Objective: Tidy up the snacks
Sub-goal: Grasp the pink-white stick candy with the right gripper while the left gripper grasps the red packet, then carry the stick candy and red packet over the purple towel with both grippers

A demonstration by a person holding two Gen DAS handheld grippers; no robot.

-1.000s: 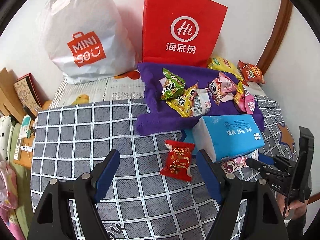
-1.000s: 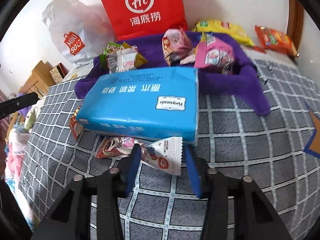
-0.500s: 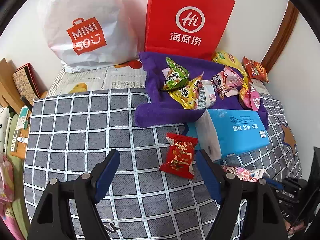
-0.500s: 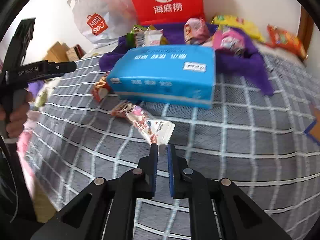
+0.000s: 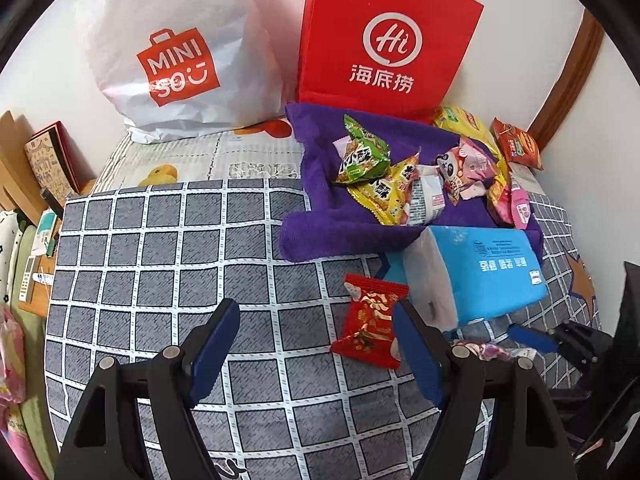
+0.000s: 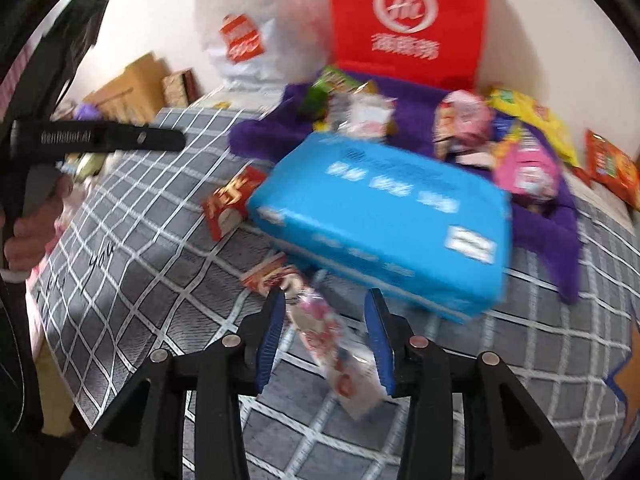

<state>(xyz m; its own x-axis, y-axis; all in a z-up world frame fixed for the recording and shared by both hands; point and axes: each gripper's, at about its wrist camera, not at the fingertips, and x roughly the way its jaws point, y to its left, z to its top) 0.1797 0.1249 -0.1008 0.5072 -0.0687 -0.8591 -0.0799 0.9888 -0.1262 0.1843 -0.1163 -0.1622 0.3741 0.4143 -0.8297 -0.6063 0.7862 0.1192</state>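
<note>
My right gripper [image 6: 325, 307] is open, and a pink and white snack packet [image 6: 328, 340] lies on the grey checked cover between its fingers. That packet also shows in the left wrist view [image 5: 494, 350]. My left gripper [image 5: 316, 324] is open and empty above the cover. A red snack packet [image 5: 370, 320] lies just inside its right finger; it also shows in the right wrist view [image 6: 230, 200]. Several snack packets [image 5: 400, 184] lie on a purple towel [image 5: 320, 220] at the back. The right wrist view is blurred.
A blue tissue pack [image 6: 384, 216] lies in front of the towel. A red paper bag [image 5: 384, 48] and a white plastic bag [image 5: 176, 52] stand against the wall. Yellow and red chip bags [image 6: 600, 152] lie at the back right. Boxes [image 5: 40, 168] stand left of the bed.
My right gripper has opened from nearly shut and let go of the pink and white packet, which now lies between its fingers. The left gripper has barely moved.
</note>
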